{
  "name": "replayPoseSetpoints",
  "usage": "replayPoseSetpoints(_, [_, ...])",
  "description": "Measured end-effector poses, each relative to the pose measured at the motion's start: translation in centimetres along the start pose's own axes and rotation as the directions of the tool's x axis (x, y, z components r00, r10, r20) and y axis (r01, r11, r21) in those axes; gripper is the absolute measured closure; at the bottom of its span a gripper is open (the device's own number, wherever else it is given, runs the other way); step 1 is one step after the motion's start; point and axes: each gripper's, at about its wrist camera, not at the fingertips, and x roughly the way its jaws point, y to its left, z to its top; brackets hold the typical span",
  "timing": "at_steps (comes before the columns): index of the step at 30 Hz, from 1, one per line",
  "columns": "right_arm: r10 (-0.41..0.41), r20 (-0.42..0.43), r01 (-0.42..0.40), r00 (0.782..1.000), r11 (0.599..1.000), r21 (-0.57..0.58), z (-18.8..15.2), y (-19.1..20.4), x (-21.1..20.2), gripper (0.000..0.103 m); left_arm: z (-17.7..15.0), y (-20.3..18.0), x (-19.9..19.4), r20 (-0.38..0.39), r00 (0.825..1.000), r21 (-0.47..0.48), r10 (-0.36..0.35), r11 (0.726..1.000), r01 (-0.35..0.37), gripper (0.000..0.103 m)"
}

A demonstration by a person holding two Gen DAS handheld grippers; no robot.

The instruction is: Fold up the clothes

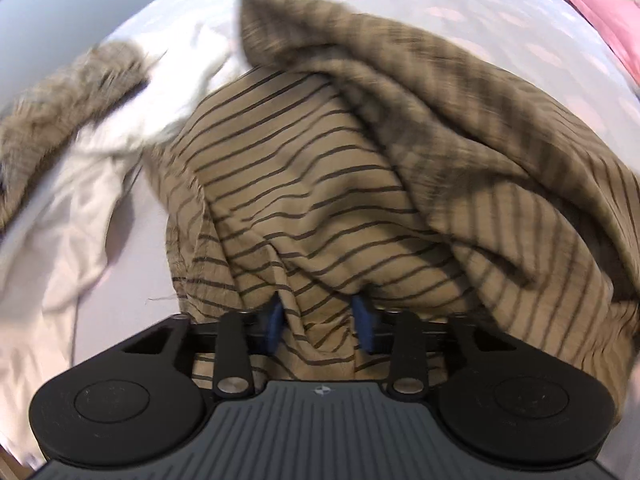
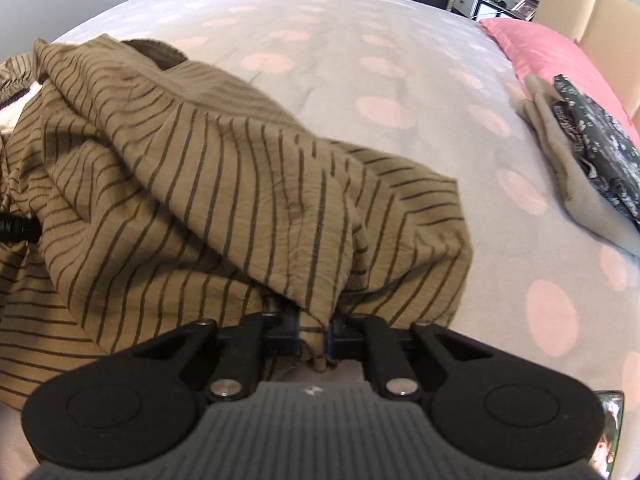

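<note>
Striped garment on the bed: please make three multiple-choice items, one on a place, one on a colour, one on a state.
1. The folded pile lies
A. beside the pink pillow
B. on the floor
C. under the striped garment

2. The bedcover spots are
A. green
B. pink
C. black

3. The right gripper is
A. wide open
B. out of view
C. shut on the striped garment

Key: 1 A, the pile touches the pillow's edge; 2 B, pale pink ovals on grey; 3 C, fabric is pinched between its blue pads.
</note>
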Motion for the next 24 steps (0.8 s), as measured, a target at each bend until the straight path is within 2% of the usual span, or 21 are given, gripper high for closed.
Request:
replayPoseSetpoints(1, [-0.013, 0.005, 0.013, 1.0, 1.0, 0.008, 0.1, -0.2, -0.3, 0.094, -0.1, -0.3, -0.2, 0.003, 1.0, 0.016, -0.01, 1.0, 0.01, 0.09])
replayPoseSetpoints(3, [-0.046, 0.025, 0.045, 0.999, 0.999, 0.023, 0.5, -0.6, -1.1, 0.094, -0.2, -0.9, -0.7, 0.003, 0.999, 0.04, -0.049, 0.998, 0.049, 0.094])
replayPoseSetpoints(6, [-0.128, 0.057, 0.126, 0.99, 0.992, 0.027, 1.1, -1.4, -2.1, 0.094, -0.6, -1.8, -1.9, -0.007, 0.989, 0.076, -0.151, 0.986, 0.151, 0.096])
replayPoseSetpoints(10, [-0.196, 0.041, 0.194, 0.98, 0.979, 0.058, 1.5, -2.8, -2.3, 0.093, -1.7, -3.9, -3.9, -0.021, 0.955, 0.156, -0.297, 0.942, 0.297, 0.097])
replayPoseSetpoints(12, [-0.196, 0.024, 0.194, 0.98, 0.979, 0.069, 1.6, -3.2, -2.3, 0.092, -2.2, -4.7, -4.9, -0.038, 0.924, 0.194, -0.38, 0.904, 0.38, 0.097])
replayPoseSetpoints(14, [-0.182, 0.017, 0.18, 0.983, 0.98, 0.081, 1.7, -3.7, -2.7, 0.085, -2.6, -5.1, -5.9, -0.048, 0.9, 0.235, -0.433, 0.871, 0.432, 0.097])
replayPoseSetpoints(17, [-0.164, 0.044, 0.159, 0.986, 0.983, 0.092, 1.7, -3.9, -4.0, 0.076, -2.5, -4.9, -7.0, -0.051, 0.893, 0.252, -0.448, 0.859, 0.445, 0.096])
replayPoseSetpoints(18, [-0.159, 0.058, 0.153, 0.986, 0.984, 0.094, 1.6, -4.0, -4.6, 0.075, -2.5, -4.7, -7.4, -0.049, 0.892, 0.249, -0.45, 0.859, 0.447, 0.094])
replayPoseSetpoints(20, [-0.135, 0.087, 0.126, 0.987, 0.987, 0.099, 1.7, -3.9, -5.7, 0.066, -2.6, -4.3, -8.2, -0.045, 0.89, 0.241, -0.453, 0.86, 0.45, 0.085])
replayPoseSetpoints(23, [-0.08, 0.13, 0.069, 0.988, 0.994, 0.086, 1.9, -3.2, -6.9, 0.059, -2.6, -3.1, -9.0, -0.009, 0.888, 0.224, -0.461, 0.864, 0.451, 0.063])
replayPoseSetpoints(24, [-0.059, 0.142, 0.05, 0.988, 0.996, 0.07, 1.9, -2.8, -7.1, 0.055, -2.5, -2.5, -9.4, 0.01, 0.89, 0.216, -0.456, 0.87, 0.443, 0.051])
